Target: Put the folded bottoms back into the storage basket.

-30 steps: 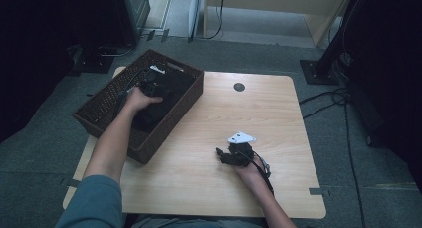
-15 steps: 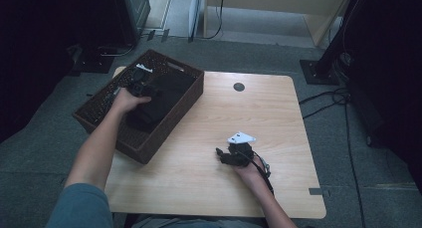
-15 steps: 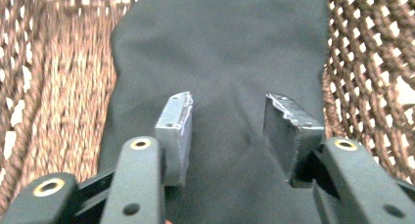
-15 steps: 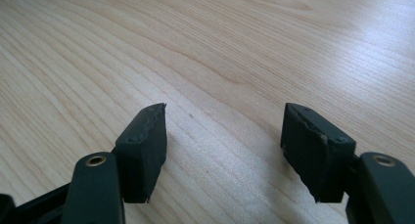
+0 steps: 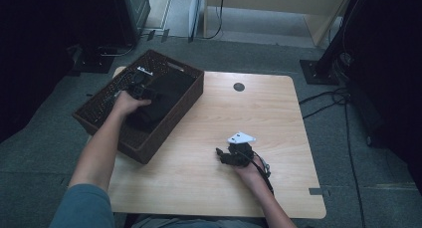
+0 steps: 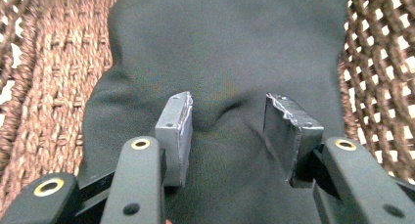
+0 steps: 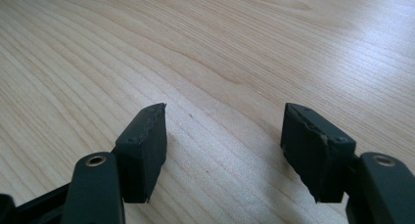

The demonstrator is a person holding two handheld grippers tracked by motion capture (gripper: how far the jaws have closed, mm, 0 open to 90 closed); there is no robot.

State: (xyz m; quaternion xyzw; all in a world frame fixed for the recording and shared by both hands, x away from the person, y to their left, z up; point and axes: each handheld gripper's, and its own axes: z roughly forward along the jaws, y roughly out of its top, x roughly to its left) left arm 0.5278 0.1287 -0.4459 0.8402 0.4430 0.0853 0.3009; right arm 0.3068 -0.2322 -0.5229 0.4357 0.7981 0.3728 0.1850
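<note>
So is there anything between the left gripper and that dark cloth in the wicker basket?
Nothing visible. The left gripper is right on the dark cloth inside the wicker basket, its jaws have just been closing, and a fold of the fabric bunches between them. The basket's walls stand off to the sides, not in the path.

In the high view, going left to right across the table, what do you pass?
Wicker basket holding the dark cloth, with the left hand-held gripper in it → right hand-held gripper on the wooden table, open.
</note>
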